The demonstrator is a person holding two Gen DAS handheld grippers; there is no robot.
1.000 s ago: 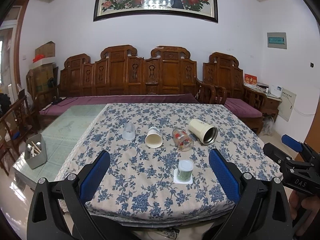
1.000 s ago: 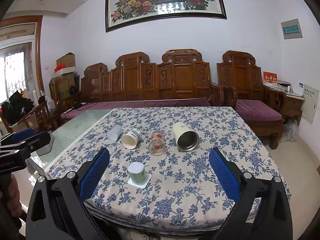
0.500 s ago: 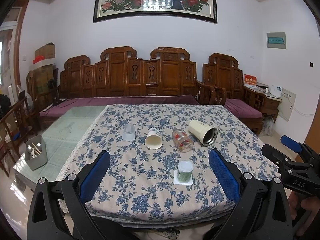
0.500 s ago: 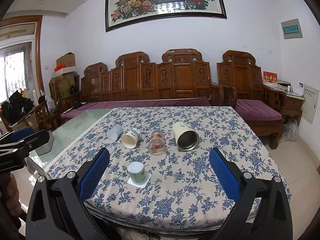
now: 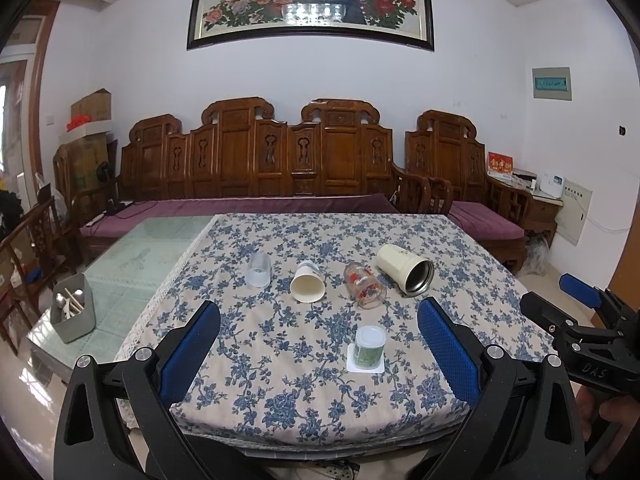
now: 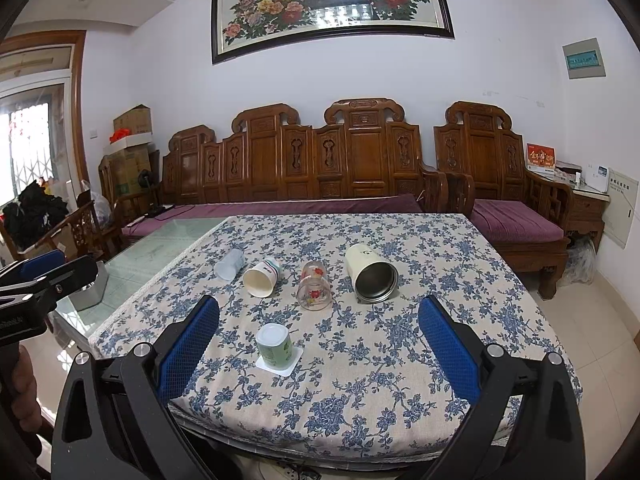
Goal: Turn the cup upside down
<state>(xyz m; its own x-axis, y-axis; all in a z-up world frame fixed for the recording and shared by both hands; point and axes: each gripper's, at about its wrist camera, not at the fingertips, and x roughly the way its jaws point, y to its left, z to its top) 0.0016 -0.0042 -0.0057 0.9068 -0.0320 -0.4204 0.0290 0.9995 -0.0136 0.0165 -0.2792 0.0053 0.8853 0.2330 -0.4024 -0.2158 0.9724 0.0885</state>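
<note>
Green cup (image 6: 273, 345) stands on a white coaster (image 6: 279, 361) near the desk's (image 6: 400, 360) front edge. Looks light, thin-walled, slick (crushable); take it mid-wall. Left gripper (image 5: 318, 344) and right gripper (image 6: 319, 340) both hang short of it, fingers spread, empty.

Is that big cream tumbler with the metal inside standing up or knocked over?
Knocked over. The cream tumbler lies on its side on the floral tablecloth, open mouth facing the camera.
</note>
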